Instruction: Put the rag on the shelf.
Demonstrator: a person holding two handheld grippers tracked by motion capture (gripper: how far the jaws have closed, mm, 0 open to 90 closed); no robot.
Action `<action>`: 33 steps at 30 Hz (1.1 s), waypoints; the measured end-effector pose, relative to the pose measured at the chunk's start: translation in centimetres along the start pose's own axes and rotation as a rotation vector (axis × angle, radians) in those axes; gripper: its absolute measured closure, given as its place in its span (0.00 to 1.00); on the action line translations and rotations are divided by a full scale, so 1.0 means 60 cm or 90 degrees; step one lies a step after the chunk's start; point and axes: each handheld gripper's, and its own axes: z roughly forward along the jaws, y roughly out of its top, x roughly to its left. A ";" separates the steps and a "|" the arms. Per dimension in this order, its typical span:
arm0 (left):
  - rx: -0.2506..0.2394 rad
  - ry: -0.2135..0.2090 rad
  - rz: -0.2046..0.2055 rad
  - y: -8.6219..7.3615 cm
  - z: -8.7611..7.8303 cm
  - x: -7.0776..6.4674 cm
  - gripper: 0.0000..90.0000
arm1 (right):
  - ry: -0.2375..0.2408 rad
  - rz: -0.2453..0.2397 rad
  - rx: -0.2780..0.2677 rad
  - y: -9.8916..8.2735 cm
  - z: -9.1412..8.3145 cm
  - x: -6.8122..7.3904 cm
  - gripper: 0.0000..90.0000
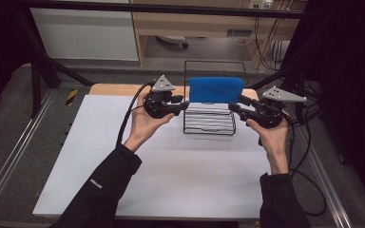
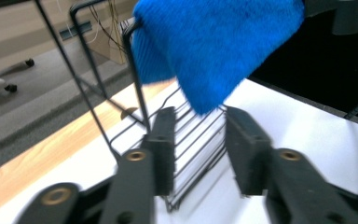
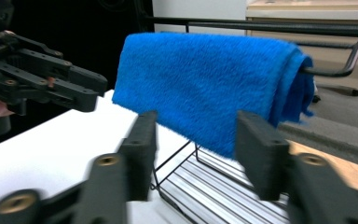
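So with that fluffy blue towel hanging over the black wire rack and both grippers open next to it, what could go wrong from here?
1. The fluffy blue towel is merely draped over the black wire rack's top bar, so a nudge could slide it off.
2. The left gripper and right gripper flank the rack closely; a bump might shift or tip this light frame.
3. A jaw could snag a wire.

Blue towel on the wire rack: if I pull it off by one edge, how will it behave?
The blue towel is probably floppy: it folds over the wire rack bar and hangs. Its fuzzy pile should grip rather than slip. It looks light, so the slim rack may shift if the cloth snags.
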 end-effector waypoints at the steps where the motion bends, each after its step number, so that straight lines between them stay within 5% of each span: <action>1: 0.001 0.002 -0.004 -0.005 -0.005 0.002 0.63 | 0.000 -0.001 0.005 -0.002 0.000 0.003 0.45; 14: 0.049 0.026 -0.039 -0.114 -0.065 0.029 0.33 | 0.017 0.003 0.048 -0.038 0.007 0.024 0.12; 21: 0.057 0.057 -0.064 -0.177 -0.098 0.038 0.19 | 0.014 0.001 0.039 -0.064 0.009 0.033 0.07; 33: 0.076 0.088 -0.086 -0.269 -0.141 0.038 0.09 | 0.021 0.010 0.099 -0.131 0.013 0.047 0.02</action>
